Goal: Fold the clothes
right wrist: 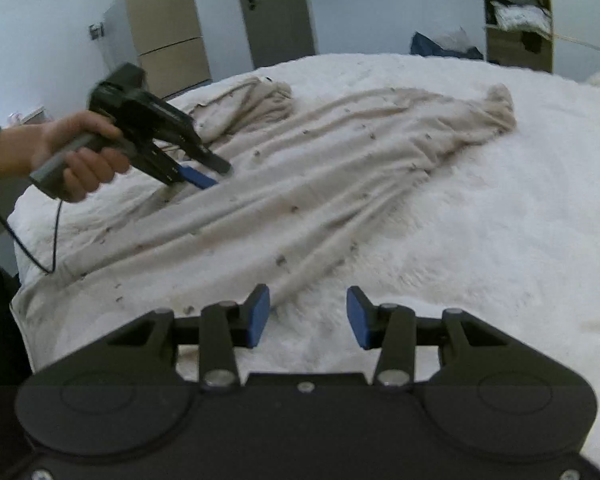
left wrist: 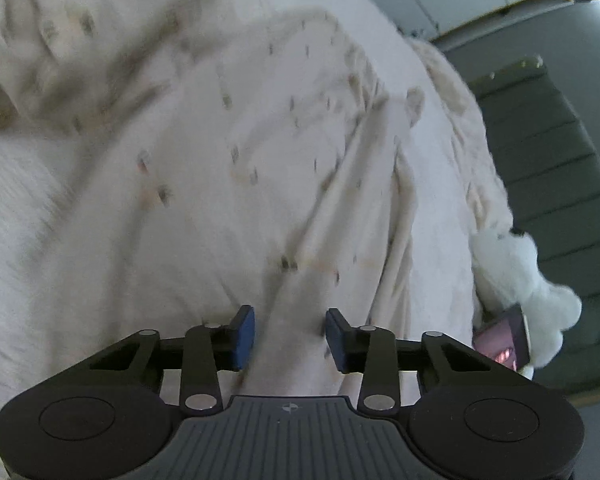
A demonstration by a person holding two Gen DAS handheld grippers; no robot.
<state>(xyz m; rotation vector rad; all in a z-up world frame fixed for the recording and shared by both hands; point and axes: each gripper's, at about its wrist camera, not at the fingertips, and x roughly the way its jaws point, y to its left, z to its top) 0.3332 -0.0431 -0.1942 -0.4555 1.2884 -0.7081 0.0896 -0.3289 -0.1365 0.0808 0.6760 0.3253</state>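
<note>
Plainly, both claws gape wide and hold nothing. The right claw (right wrist: 308,316) hovers low over the white bed (right wrist: 500,220), at the near hem of the beige garment (right wrist: 320,168), which lies spread and wrinkled, its long axis running from 7 o'clock up to 1 o'clock. The left claw (right wrist: 210,172), gripped by a hand (right wrist: 76,156) at 9 o'clock, hangs just above the cloth's left side and looks the nearer to it. In the left wrist view its pads (left wrist: 244,336) straddle a fold of speckled fabric
</note>
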